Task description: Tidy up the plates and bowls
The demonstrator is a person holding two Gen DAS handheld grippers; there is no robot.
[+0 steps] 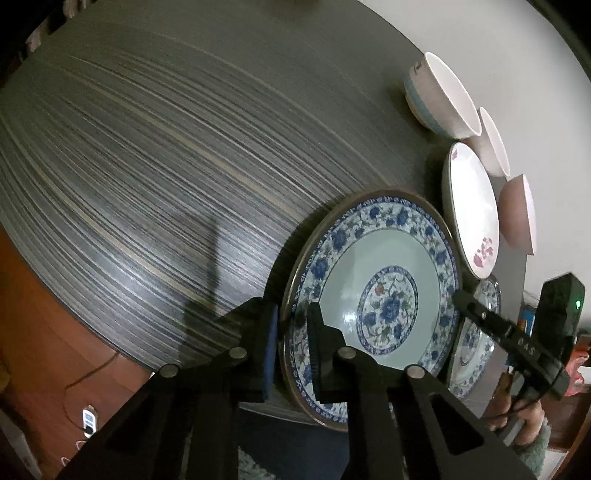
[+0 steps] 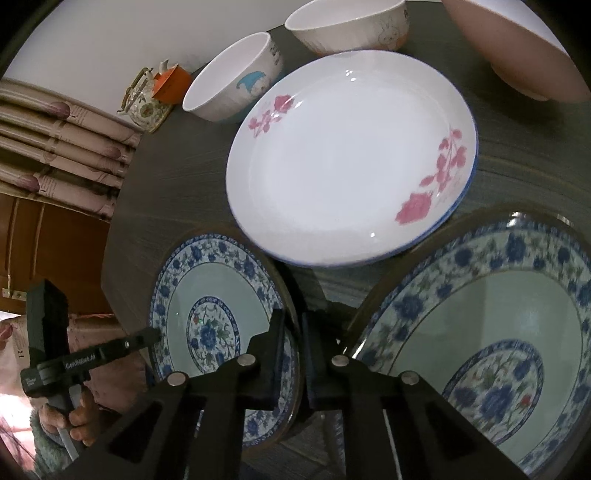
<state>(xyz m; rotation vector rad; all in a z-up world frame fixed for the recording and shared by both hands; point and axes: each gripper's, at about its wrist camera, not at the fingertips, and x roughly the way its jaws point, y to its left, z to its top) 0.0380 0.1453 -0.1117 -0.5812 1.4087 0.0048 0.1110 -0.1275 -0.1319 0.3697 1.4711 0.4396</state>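
Observation:
My left gripper (image 1: 293,343) is shut on the near rim of a large blue-and-white floral plate (image 1: 384,295), one finger under it and one on top. My right gripper (image 2: 293,350) is shut on the rim of a smaller blue-and-white plate (image 2: 218,317). The large plate also shows in the right wrist view (image 2: 498,332). A white plate with pink flowers (image 2: 347,166) lies beyond both. Behind it stand a white cartoon bowl (image 2: 236,79), a white rabbit bowl (image 2: 351,26) and a pink bowl (image 2: 517,51).
The dark striped round table (image 1: 166,166) stretches left of the plates. A floral teapot (image 2: 142,103) and an orange box (image 2: 170,83) sit at its far edge. A folded curtain (image 2: 55,147) and wooden furniture lie off the table.

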